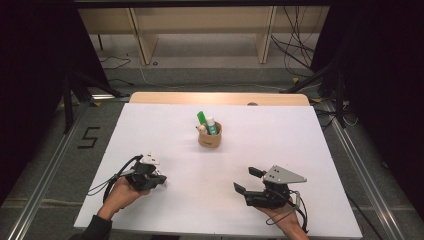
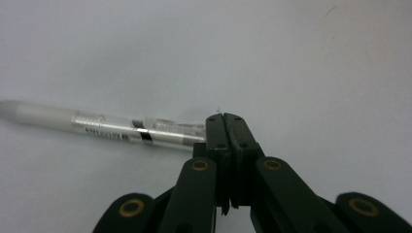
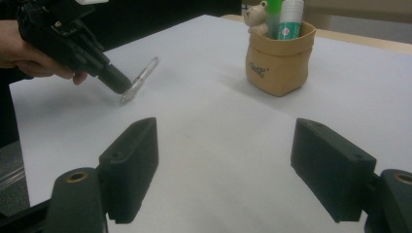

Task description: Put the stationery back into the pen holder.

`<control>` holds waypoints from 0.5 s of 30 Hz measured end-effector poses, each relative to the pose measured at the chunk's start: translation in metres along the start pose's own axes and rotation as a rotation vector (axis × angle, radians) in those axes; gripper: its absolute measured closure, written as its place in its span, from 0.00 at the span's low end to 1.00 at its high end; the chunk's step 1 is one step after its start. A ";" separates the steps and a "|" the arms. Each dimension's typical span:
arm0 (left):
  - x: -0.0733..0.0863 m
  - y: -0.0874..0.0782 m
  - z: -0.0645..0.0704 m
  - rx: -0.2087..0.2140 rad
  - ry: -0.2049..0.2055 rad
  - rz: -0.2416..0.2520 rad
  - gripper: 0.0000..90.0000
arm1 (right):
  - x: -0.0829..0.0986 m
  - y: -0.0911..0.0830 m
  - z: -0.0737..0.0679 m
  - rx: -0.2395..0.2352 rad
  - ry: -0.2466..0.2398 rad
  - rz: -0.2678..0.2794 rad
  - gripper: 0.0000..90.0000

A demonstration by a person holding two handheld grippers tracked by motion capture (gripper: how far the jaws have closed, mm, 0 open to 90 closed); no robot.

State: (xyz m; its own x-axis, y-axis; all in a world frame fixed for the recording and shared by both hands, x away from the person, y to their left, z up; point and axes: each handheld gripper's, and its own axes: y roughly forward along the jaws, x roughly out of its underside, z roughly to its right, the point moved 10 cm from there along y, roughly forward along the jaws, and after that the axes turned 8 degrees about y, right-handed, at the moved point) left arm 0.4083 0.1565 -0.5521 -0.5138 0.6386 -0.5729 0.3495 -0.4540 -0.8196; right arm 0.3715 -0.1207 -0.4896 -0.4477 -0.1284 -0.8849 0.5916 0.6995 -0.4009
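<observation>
Clear pen (image 2: pixel 111 128) end pinched between left gripper (image 2: pixel 224 127) jaws

A white bench (image 1: pixel 310 165) carries a small tan pouch (image 1: pixel 209 137) that stands upright at its middle, toward the far side. In the pouch a green marker (image 1: pixel 201 118), a white tube with a green label (image 1: pixel 212 126) and a little bear figure (image 1: pixel 201 128) stand side by side. The bear is at the left rim, and the tube is at the right of the marker. The far edge of the bench is bare light wood (image 1: pixel 220 98). Beyond it, on the grey floor (image 1: pixel 200 75), stands a wooden shelf (image 1: pixel 200 30), with loose black cables (image 1: pixel 295 50) at its right. Left of the bench, a black "5" (image 1: pixel 88 137) is marked on the floor.
</observation>
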 end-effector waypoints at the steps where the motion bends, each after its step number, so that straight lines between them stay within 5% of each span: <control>1: 0.000 0.000 -0.001 -0.003 -0.006 0.011 0.99 | 0.000 0.000 0.000 0.000 0.002 -0.001 0.29; 10: 0.003 0.001 0.002 0.019 0.001 -0.017 0.99 | 0.000 0.000 0.000 -0.002 0.000 -0.001 0.30; 15: 0.000 0.003 0.003 0.022 -0.007 0.012 0.99 | 0.000 0.000 0.000 0.000 0.001 -0.001 0.30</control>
State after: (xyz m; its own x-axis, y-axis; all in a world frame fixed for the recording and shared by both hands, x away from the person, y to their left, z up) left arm 0.4069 0.1531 -0.5546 -0.5150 0.6290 -0.5823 0.3380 -0.4753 -0.8123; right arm 0.3713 -0.1204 -0.4898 -0.4490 -0.1284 -0.8843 0.5912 0.6993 -0.4017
